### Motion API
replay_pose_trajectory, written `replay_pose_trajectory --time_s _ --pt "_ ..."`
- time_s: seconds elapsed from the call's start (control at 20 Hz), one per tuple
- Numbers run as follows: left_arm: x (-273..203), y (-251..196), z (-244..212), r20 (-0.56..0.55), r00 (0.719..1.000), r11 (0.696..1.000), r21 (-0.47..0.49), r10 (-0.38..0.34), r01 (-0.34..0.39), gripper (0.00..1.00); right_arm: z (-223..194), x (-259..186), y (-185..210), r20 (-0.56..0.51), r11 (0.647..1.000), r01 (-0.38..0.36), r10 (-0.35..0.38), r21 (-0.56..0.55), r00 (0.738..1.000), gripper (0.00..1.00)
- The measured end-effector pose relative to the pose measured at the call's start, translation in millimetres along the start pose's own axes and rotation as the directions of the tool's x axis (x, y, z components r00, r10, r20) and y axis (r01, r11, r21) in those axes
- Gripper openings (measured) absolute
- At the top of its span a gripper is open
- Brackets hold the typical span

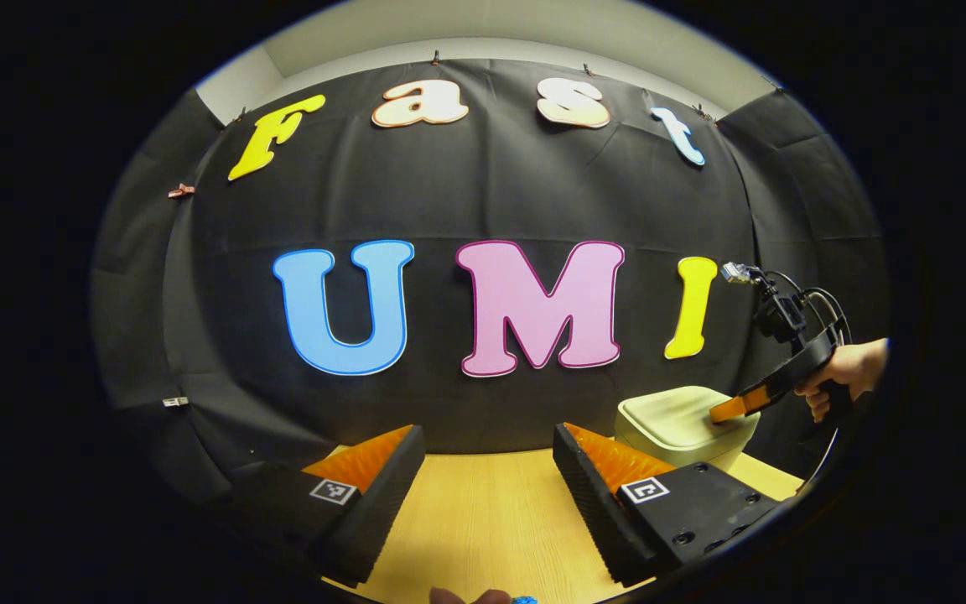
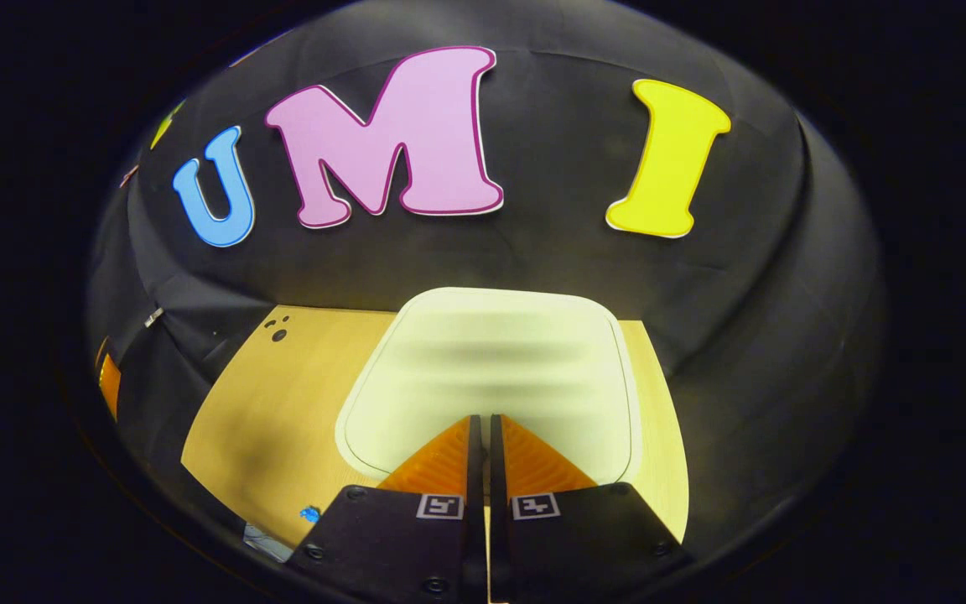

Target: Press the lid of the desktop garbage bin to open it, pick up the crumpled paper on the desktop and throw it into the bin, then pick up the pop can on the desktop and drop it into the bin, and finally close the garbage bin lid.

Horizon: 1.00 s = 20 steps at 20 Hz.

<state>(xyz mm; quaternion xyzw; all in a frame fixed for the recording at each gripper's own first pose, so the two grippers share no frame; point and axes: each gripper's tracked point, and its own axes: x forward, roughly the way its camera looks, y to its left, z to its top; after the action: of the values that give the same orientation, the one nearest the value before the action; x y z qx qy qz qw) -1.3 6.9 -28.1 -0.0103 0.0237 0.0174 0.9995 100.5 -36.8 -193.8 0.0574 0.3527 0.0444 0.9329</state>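
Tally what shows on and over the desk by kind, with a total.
Garbage bins: 1, the garbage bin, lid down
Grippers: 2, the left gripper open, the right gripper shut, its tips at the lid
Hands: 1, a hand holding the right gripper
Total: 4

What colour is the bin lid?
Pale cream, plain; the bin lid shows best in the right gripper view.
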Motion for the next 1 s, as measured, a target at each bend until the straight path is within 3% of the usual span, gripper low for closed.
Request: replay_pose_trajectory --time_s 0.15,0.2,0.35,0.55,0.6,0.65,1.0 --pt "-1 1 1 0.004 1.000 1.000 0.001 -0.001 0.001 0.98 13 -6 3 0.057 1.000 0.001 -0.003 0.030 0.998 0.06" --pt "-1 1 1 0.004 1.000 1.000 0.000 -0.001 0.001 0.98 16 -9 5 0.068 0.999 -0.003 0.001 0.040 0.998 0.02" --pt "-3 1 2 0.005 1.000 1.000 0.002 0.002 -0.002 0.98 34 -19 6 0.146 0.999 0.002 -0.008 0.038 0.989 0.05" --pt "-4 3 4 0.009 1.000 1.000 0.005 0.004 -0.004 0.98 62 -39 8 0.274 1.000 0.003 -0.009 0.025 0.962 0.06" --pt "-4 3 3 0.010 1.000 1.000 0.006 0.003 -0.003 0.98 68 -43 8 0.300 1.000 0.001 -0.010 0.029 0.954 0.01" --pt "-5 2 4 0.010 1.000 1.000 0.006 0.002 -0.002 0.98 71 -47 6 0.317 0.999 0.004 -0.015 0.033 0.948 0.05" --pt "-6 0 3 0.006 1.000 1.000 0.004 -0.008 0.008 0.98 100 -77 11 0.459 1.000 -0.010 0.002 0.014 0.888 0.06"
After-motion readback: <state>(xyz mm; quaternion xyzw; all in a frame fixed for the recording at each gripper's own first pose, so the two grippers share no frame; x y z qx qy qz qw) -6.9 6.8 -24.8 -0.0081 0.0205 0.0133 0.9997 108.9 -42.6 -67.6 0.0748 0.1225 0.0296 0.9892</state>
